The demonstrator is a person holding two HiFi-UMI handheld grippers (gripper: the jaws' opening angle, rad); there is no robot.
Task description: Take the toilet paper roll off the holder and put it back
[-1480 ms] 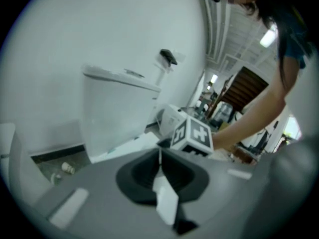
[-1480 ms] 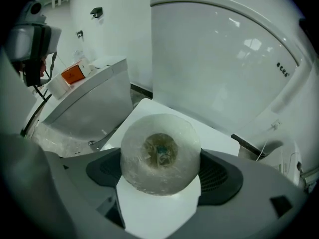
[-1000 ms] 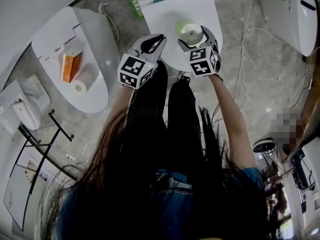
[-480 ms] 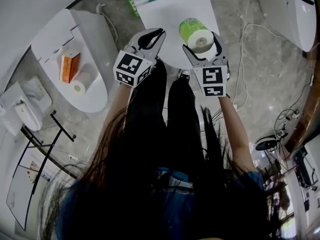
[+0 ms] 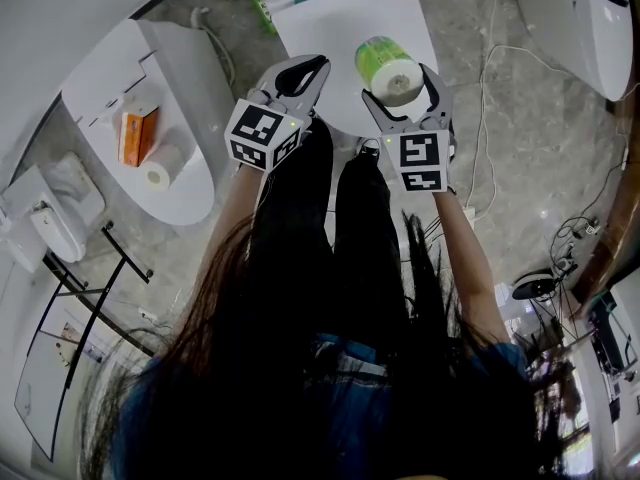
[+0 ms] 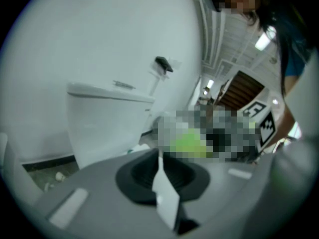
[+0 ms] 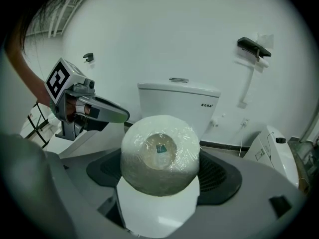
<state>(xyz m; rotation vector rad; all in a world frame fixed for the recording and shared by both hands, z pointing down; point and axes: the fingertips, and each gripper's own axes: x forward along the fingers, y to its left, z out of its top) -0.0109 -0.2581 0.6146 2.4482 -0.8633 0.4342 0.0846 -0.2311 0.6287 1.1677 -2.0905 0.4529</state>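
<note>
Where the two fingers of the right gripper (image 5: 398,82) close, they pinch a white toilet paper roll in clear film with a green wrapper (image 5: 387,65) by its curved sides. The roll's flat end faces that gripper's camera. The roll is held in the air, showing over the closed white lid of the toilet (image 5: 340,18) ahead. It is well apart from the black wall-mounted holder (image 7: 253,46), which sits high on the white wall, right of the toilet's white tank (image 7: 178,99). Just left of the right gripper, the left gripper (image 5: 318,66) has its fingers pressed together with nothing between them. Far left, an orange box (image 5: 140,133) and a small white paper roll (image 5: 160,172) lie on a second white toilet lid (image 5: 190,78).
</note>
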